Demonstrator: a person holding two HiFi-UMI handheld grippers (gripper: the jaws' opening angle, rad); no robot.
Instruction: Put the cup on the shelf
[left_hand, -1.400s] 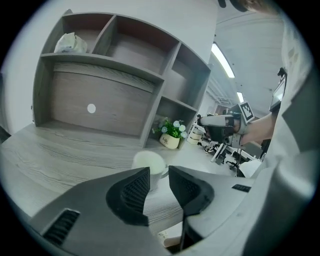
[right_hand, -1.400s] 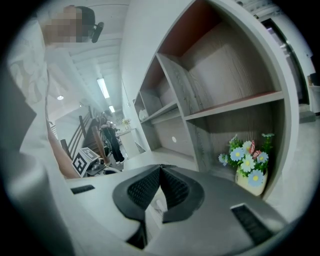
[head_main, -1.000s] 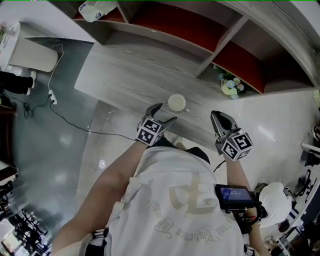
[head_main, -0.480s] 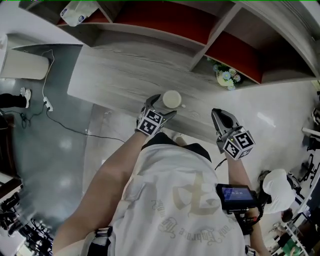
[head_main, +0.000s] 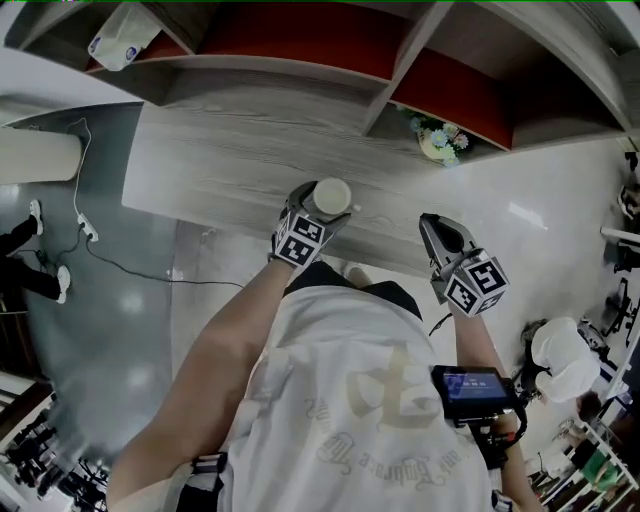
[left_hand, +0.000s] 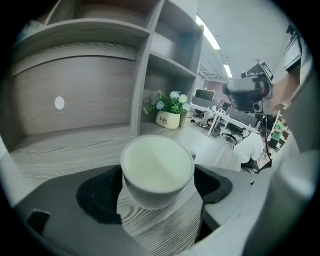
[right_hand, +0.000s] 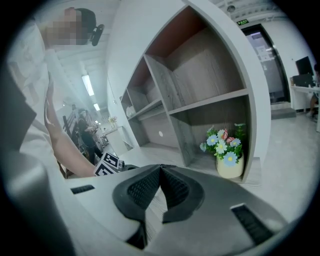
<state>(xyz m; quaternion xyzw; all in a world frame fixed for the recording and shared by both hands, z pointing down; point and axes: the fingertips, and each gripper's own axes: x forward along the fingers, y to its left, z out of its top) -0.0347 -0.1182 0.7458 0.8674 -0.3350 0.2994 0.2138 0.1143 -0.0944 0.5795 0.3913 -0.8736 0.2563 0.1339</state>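
A white cup (head_main: 331, 195) stands upright on the grey wood bottom board of the shelf unit (head_main: 230, 150), near its front edge. My left gripper (head_main: 322, 207) reaches around it from the near side. In the left gripper view the cup (left_hand: 157, 167) sits between the two dark pads (left_hand: 97, 192), which stand wide beside it without squeezing it, so the left gripper (left_hand: 157, 187) is open. My right gripper (head_main: 432, 226) hovers off to the right of the cup, and its pads (right_hand: 145, 187) meet at the tips, empty.
A small pot of flowers (head_main: 438, 143) stands in a compartment right of an upright divider (head_main: 385, 95). A white packet (head_main: 122, 35) lies in the far left compartment. A cable (head_main: 130, 275) runs over the grey floor at left. The person's torso fills the bottom.
The left gripper's jaws have spread a little around the cup, which stays on the board. The head view has shifted, and the right gripper has hardly moved.
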